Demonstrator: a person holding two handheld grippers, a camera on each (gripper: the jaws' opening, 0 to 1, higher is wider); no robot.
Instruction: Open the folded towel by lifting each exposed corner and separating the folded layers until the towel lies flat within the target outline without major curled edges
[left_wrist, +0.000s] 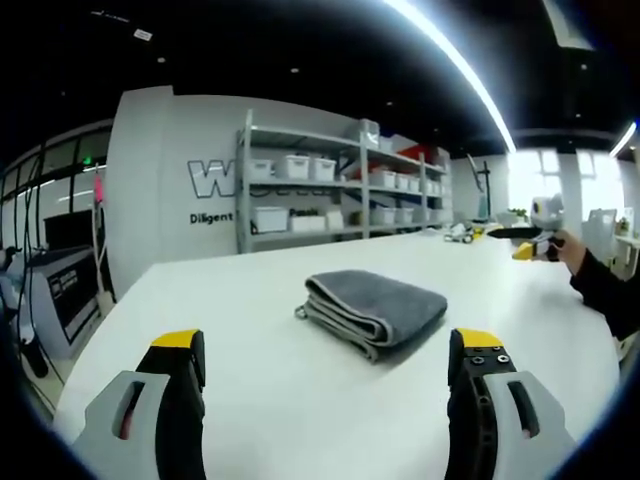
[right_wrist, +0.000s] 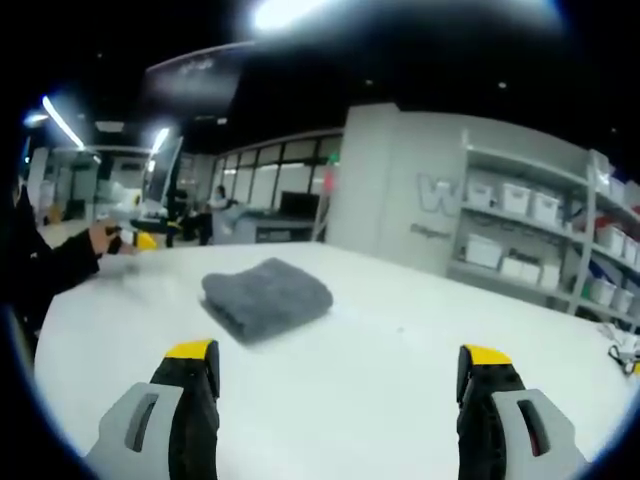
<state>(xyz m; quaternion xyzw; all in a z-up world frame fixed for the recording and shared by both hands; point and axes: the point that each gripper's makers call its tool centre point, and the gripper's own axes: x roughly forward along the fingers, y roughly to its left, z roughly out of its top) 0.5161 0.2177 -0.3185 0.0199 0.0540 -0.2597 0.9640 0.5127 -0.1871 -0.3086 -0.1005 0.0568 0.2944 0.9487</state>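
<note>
Now, the grey towel (left_wrist: 373, 312) sits folded on the white table (left_wrist: 270, 400), a neat stack of layers with its rounded fold edge facing the near left in the left gripper view and a small loop tag poking out at its near left corner. In that view the left gripper (left_wrist: 334, 375) hangs above the table on the near side, jaws spread wide, yellow tips well apart and nothing between them; the towel lies beyond and between the tips, not touched.

Over in the right gripper view, the towel (right_wrist: 266, 295) shows from another angle, left of centre on the table (right_wrist: 380, 390), still fully folded. The right gripper (right_wrist: 340, 385) hovers short of it, jaws wide too, clear of the cloth.

At the far right of the left gripper view, a dark sleeve (left_wrist: 605, 285) reaches in with a hand on a yellow-tipped gripper over the table edge. Behind the table stands a metal shelving unit (left_wrist: 340, 185) loaded with white bins, against a grey wall with lettering.
</note>
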